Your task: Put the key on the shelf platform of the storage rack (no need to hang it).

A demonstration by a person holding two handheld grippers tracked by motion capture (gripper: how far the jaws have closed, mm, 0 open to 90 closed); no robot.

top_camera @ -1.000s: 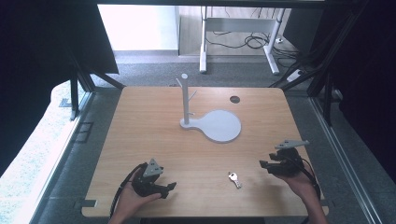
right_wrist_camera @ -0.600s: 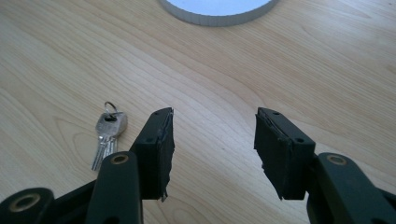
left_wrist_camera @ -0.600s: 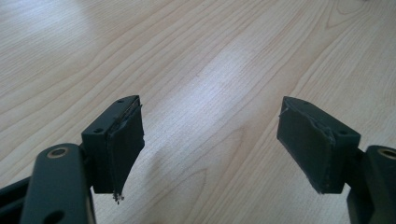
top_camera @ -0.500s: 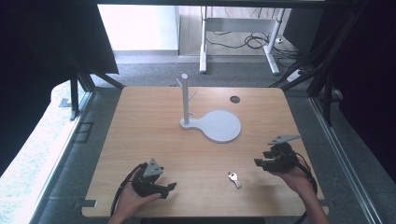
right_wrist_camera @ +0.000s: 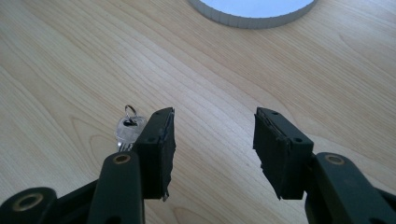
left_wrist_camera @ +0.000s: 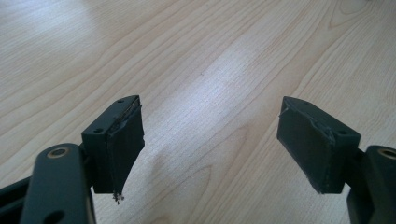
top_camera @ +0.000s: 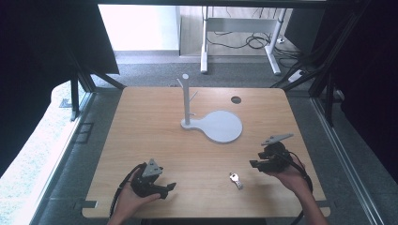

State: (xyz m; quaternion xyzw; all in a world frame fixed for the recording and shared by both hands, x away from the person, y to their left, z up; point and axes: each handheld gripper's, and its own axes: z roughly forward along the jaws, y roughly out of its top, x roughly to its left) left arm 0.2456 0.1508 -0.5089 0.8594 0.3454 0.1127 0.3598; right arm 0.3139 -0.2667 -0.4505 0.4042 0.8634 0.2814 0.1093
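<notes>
On the pale wooden surface (top_camera: 150, 122), the left hand-held gripper (top_camera: 162, 187) sits well left of the small silver key with a ring (top_camera: 235, 179), jaws spread and empty. Behind the key stands a grey post on a round base (top_camera: 220, 125). The right hand-held gripper (top_camera: 256, 164) hovers just right of the key, jaws parted, holding nothing.

Nothing readable anywhere here, no labels, brands or numbers on the wooden surface (top_camera: 155, 136) or anything on it.
</notes>
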